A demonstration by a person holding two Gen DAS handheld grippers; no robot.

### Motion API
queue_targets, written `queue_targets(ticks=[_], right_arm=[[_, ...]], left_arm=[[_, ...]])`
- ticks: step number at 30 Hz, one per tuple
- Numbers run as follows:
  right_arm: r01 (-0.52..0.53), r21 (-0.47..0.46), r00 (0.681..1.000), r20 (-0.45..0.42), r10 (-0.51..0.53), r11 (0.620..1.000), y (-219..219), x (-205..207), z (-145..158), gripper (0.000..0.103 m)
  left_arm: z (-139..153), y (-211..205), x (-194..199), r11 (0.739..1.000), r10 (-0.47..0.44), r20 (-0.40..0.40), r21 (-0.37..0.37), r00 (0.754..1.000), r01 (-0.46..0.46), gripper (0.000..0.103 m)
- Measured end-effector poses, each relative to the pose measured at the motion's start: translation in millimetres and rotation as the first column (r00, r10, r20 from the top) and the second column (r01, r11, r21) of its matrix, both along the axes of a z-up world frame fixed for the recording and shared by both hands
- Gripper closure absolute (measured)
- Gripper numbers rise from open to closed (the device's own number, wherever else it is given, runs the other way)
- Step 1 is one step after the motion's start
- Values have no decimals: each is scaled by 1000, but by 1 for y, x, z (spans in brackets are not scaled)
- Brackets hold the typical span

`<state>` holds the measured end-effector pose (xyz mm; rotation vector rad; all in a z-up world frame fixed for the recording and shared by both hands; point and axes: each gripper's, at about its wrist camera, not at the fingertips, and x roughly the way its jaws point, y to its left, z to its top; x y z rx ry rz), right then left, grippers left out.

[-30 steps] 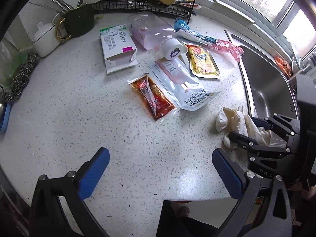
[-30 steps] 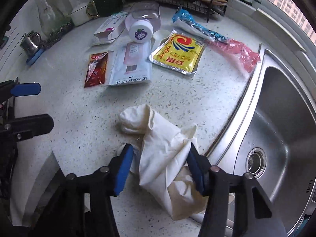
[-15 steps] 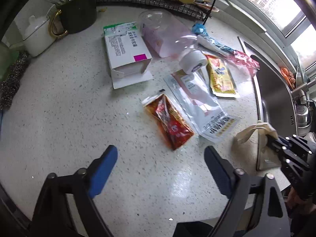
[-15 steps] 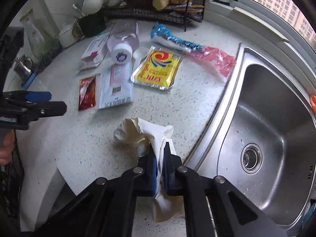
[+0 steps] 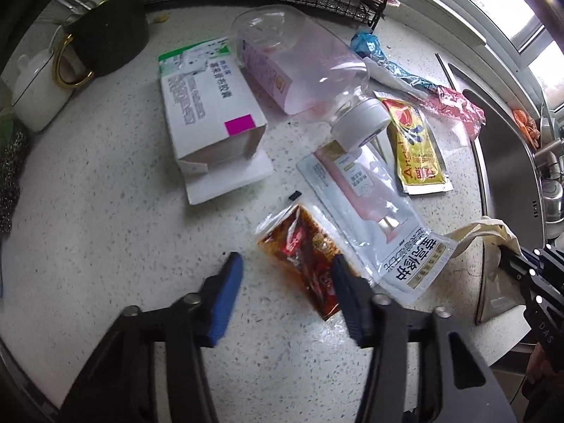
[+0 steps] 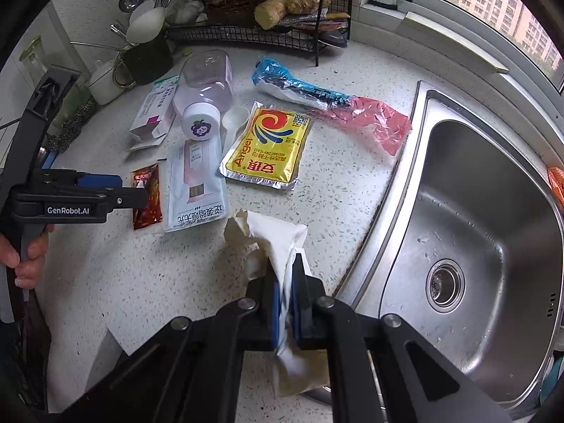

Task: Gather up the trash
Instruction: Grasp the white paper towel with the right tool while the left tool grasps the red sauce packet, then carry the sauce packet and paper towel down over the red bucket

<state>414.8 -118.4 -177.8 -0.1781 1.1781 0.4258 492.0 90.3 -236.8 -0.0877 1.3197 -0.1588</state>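
Observation:
My right gripper (image 6: 286,282) is shut on a crumpled cream glove (image 6: 278,239) and holds it above the counter by the sink; the glove also shows in the left wrist view (image 5: 486,232). My left gripper (image 5: 287,278) is open, its fingers either side of the near end of a red sauce sachet (image 5: 303,253), also seen in the right wrist view (image 6: 146,194). Beside the sachet lie a clear white pouch (image 5: 370,208), a yellow yeast packet (image 6: 268,144), a clear pink bottle with a white cap (image 5: 310,70), an open white carton (image 5: 208,120) and a blue and red wrapper (image 6: 331,105).
A steel sink (image 6: 476,239) lies to the right. A black wire rack (image 6: 261,24) with ginger stands at the back. A dark mug with utensils (image 6: 146,53), a white teapot (image 5: 35,95) and a steel scourer (image 5: 10,179) stand at the back left.
My left gripper has moved forward over the red sauce sachet and its fingers have narrowed. My right gripper closed on the glove and lifted it.

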Motion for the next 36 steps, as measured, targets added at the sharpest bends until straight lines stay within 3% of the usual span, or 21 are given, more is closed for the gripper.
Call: queue_targets(ticks=[2,12,16,24,28,36], right_arm=[[12,8,1000,-4,-12,1000,-1,1,0,98],[47,30,999,-17,-46,998,-5,-5,0,98],[46,31,999,-4,-45,998,-8,-11,5,98],[20,63,999,43,-23,998,-16,-38,25,98],[-15,92,996,85,7,996,-23,-67,40,98],[-92,100,988,133,79,991,-51,-138,54,98]], left_arm=[[0,-3,2,1000,12,-6,-8,1000,-12,79],[1,-20,-2,1000,-13,19,-1,1000,13,100],[19,-18,-20,1000,7,68,-23,998,-5,101],[69,-26,-78,1000,-16,159,10,987,15,101],[80,-32,-117,1000,-11,175,15,984,8,101],[87,-82,-210,1000,12,196,-9,980,-10,101]])
